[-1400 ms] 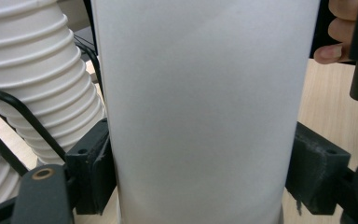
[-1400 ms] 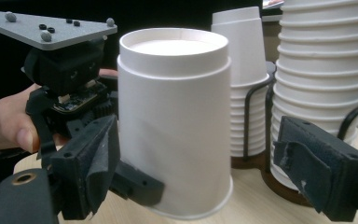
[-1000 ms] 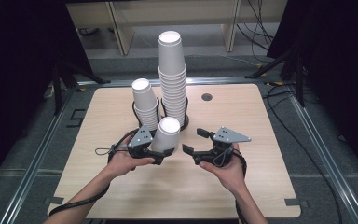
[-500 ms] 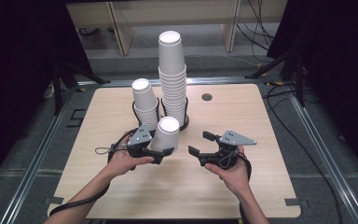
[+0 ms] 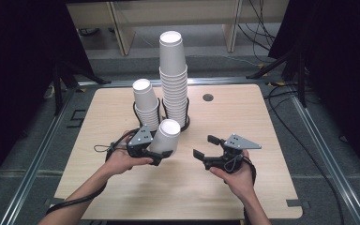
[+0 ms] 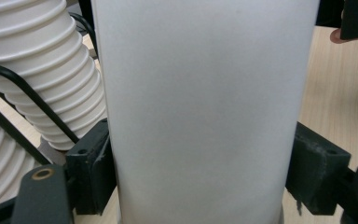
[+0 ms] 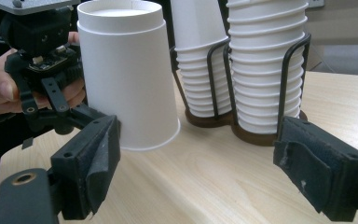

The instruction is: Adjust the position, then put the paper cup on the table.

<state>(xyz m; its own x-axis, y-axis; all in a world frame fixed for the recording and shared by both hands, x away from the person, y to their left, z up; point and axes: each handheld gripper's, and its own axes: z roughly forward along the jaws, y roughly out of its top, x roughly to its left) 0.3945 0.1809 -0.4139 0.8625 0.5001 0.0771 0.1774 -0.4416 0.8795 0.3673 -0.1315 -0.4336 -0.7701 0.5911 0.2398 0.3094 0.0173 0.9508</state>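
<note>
- While the left gripper (image 5: pixel 161 152) is clamped on a single white paper cup (image 5: pixel 165 136), its two black jaws press on opposite sides of the cup's wall, low down near the wider rim end, as the left gripper view shows.
- That cup is upside down, closed base on top, and its rim sits at or just above the pale wooden table (image 5: pixel 178 187); from the right gripper view it looks to rest on the surface, though contact is hard to confirm.
- It stands just in front of a black wire cup holder (image 7: pixel 242 126) with two round bays, on the person's side of it.
- One bay carries a tall stack of white paper cups (image 5: pixel 173 79); the other carries a shorter stack of white paper cups (image 5: pixel 145 103), which is the nearer to the held cup.
- To the held cup's right, the right gripper (image 5: pixel 205 146) hovers apart from it, jaws spread wide with nothing between them.
- Seen in the right gripper view, those jaws frame the held cup and the holder from a short way off, touching neither.
</note>
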